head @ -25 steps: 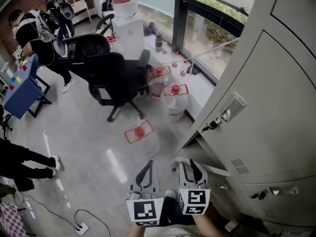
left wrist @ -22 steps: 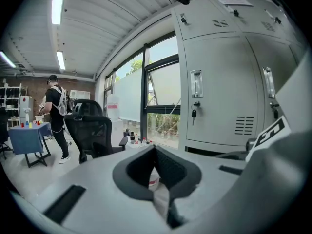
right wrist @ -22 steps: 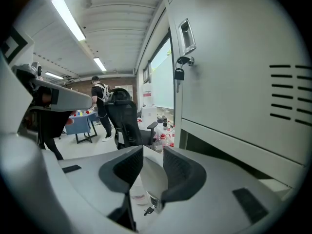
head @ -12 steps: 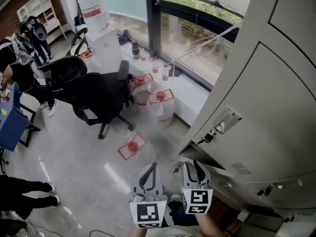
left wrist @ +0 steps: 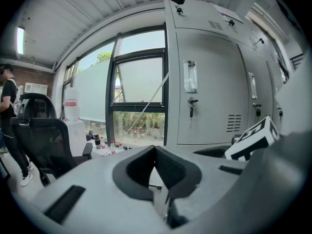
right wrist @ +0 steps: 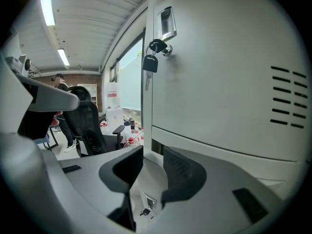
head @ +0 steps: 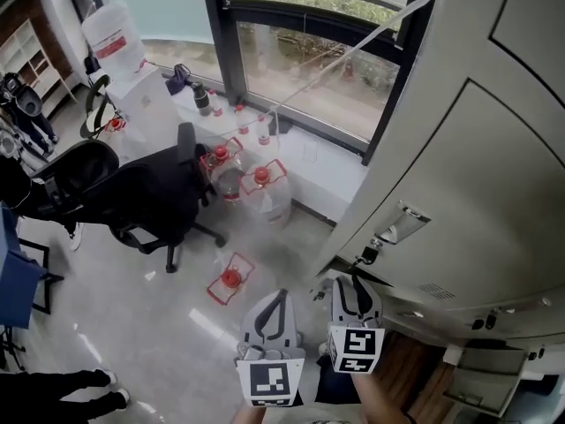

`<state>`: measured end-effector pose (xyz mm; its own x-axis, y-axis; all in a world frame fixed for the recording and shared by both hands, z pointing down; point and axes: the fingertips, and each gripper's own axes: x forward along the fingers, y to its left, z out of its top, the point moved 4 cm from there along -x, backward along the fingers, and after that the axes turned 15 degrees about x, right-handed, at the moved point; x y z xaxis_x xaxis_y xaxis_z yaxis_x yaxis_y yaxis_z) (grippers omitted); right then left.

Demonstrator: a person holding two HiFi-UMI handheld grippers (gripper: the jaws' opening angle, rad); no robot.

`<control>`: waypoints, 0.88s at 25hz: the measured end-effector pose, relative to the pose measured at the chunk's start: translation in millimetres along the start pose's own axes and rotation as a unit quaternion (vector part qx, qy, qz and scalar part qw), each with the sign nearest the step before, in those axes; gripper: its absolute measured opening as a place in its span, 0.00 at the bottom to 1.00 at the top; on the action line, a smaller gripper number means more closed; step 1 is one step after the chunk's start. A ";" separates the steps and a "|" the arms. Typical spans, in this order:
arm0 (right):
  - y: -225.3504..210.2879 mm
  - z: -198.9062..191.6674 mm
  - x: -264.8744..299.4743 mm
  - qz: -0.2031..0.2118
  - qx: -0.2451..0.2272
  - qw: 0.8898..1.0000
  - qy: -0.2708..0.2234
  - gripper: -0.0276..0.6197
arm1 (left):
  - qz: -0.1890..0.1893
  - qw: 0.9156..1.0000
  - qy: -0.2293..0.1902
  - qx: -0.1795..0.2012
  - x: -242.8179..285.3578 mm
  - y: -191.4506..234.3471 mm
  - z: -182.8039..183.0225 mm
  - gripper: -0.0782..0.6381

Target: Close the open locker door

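Facing a grey locker bank (head: 494, 166), along the right of the head view.

Left gripper (head: 277, 299) held low in front, pads closed tip to tip, nothing between them. In its own view, pointed toward the window (left wrist: 141, 82) and the locker fronts beside it.

Right gripper (head: 353, 288) just beside the left one, nearer the lockers. Jaws apart, nothing gripped, no contact with metal.

Lower locker door (right wrist: 219, 143) straight ahead of the right gripper, beyond its parted jaws. Top edge running slantwise across that view, with a dark gap at its left end next to the cabinet post. How far out it stands: cannot tell.

Above it, an upper door (right wrist: 219, 57) shut flat, with a recessed handle (right wrist: 166, 23), a key bunch (right wrist: 150, 57) hanging from the lock, and vent slots (right wrist: 287, 99) to the right.

On the floor by the window: black office chair (head: 132, 201) and two upright water jugs (head: 262, 188) with red caps. Third jug (head: 231, 278) lying apart, nearer the grippers.

Person (left wrist: 7, 96) standing at far left of the left gripper view.
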<state>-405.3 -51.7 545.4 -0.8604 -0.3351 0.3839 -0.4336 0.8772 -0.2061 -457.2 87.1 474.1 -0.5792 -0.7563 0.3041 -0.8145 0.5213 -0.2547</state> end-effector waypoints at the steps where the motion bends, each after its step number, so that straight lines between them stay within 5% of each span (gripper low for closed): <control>1: -0.6 1.1 1.2 -0.006 0.003 1.000 -0.002 0.26 | -0.010 1.000 -0.003 0.009 2.9 0.4 -0.8 0.11; 8: 0.6 6.9 10.1 -0.032 0.021 0.999 -0.012 0.26 | -0.053 0.999 -0.006 0.007 19.1 -1.8 3.4 0.11; 13: -10.0 6.9 -1.8 -0.089 0.033 0.995 -0.044 0.26 | -0.073 0.997 -0.012 0.015 24.6 -3.7 4.1 0.11; 22: -11.4 -23.2 -11.3 -0.119 0.074 0.990 -0.009 0.24 | -0.088 0.996 -0.017 0.023 26.6 -2.6 -2.1 0.11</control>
<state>-384.4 -49.9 564.3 -0.7333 -0.5337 0.4212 -0.6581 0.7129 -0.2423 -470.5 66.5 484.8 -0.4253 -0.8478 0.3169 -0.9005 0.3610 -0.2426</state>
